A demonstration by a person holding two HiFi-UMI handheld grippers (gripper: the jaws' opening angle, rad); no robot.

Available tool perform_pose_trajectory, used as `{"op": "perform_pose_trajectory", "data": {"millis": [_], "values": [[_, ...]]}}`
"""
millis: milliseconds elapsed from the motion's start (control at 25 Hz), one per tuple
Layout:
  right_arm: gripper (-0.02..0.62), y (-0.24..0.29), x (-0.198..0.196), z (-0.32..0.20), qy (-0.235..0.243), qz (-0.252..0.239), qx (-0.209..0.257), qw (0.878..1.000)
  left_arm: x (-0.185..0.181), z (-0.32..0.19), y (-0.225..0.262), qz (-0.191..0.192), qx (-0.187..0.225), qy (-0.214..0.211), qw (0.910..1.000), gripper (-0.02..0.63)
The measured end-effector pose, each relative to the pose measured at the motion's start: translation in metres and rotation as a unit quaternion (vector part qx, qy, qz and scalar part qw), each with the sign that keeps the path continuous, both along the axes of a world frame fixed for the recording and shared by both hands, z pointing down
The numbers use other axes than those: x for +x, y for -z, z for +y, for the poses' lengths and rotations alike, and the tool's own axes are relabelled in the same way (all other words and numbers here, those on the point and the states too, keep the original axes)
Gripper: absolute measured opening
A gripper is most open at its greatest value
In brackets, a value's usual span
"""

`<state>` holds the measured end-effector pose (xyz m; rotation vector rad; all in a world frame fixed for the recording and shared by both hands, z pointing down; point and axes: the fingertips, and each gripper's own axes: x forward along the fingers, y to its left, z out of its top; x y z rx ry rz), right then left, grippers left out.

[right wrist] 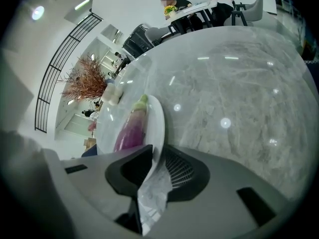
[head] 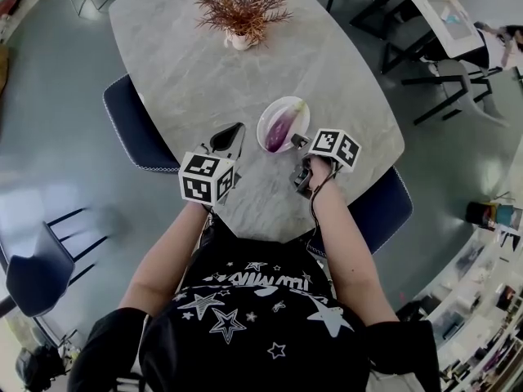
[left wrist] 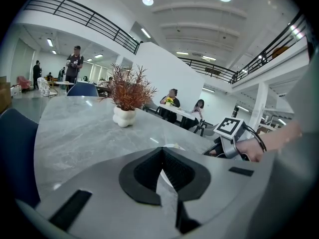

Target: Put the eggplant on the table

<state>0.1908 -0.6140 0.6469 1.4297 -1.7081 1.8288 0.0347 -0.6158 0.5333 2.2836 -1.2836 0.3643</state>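
1. The eggplant (head: 280,129) lies lengthwise on a white plate (head: 268,125). It is purple, with its green stem end pointing away from the person. It has not been lifted and nothing touches it.
2. The plate sits on the grey marble desk (head: 204,64), near the edge closest to the person.
3. The right tool (head: 299,142) is at the plate's near rim. In the right gripper view the rim (right wrist: 157,123) runs down into the narrow gap between the jaws of this tool (right wrist: 152,151). The jaws look closed on the rim, so I judge they are steadying the plate.
4. The left tool (head: 235,133) hangs just left of the plate without touching it. In the left gripper view its jaws (left wrist: 160,153) meet at the tips with nothing between them.
5. A dried plant in a white pot (head: 243,11) stands well apart at the far end of the desk, clear of the work.
6. Step in hand: the approach. The plate is secured but the eggplant is not yet gripped.
7. Next move, as a judgement: the left tool must open wide, come over the eggplant's thick middle, close across it, lift, and set it on bare desk beside the plate. The smooth skin may slip, so the grip should sit at the centre.
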Motion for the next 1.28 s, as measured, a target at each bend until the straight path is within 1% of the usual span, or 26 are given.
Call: {"op": "perform_pose_trajectory", "data": {"millis": [200,320,400,520,600,840,920,1080,1280], "values": [[0.061,0.004,0.006,0.009,-0.018,-0.006,0.003,1.0,0.0,0.007,0.005,0.002,0.003,-0.007,1.0,0.008],[0.061,0.009,0.005,0.016,-0.023,-0.007,0.013,1.0,-0.001,0.011,0.009,0.003,0.008,-0.016,0.9998,0.008],[0.061,0.018,0.005,0.018,-0.028,-0.006,0.034,0.999,-0.002,0.015,0.013,0.005,0.012,-0.022,0.9997,0.008],[0.061,0.041,0.002,0.017,-0.038,-0.004,0.096,0.995,-0.006,0.023,0.02,0.007,0.018,-0.032,0.9993,0.008],[0.061,0.056,-0.002,0.019,-0.037,0.005,0.125,0.992,-0.01,0.028,0.025,0.009,0.022,-0.039,0.9989,0.008],[0.06,0.088,-0.02,0.044,-0.048,0.009,0.165,0.985,-0.02,0.053,0.044,0.013,0.038,-0.075,0.9963,0.008],[0.06,0.098,-0.027,0.056,-0.046,0.019,0.183,0.982,-0.023,0.062,0.05,0.016,0.044,-0.09,0.9948,0.008],[0.06,0.12,-0.044,0.079,-0.037,0.057,0.221,0.973,-0.029,0.081,0.063,0.024,0.052,-0.121,0.991,0.008],[0.058,0.141,-0.056,0.11,-0.049,0.095,0.249,0.962,-0.028,0.103,0.07,0.034,0.054,-0.164,0.9844,0.008]]}}
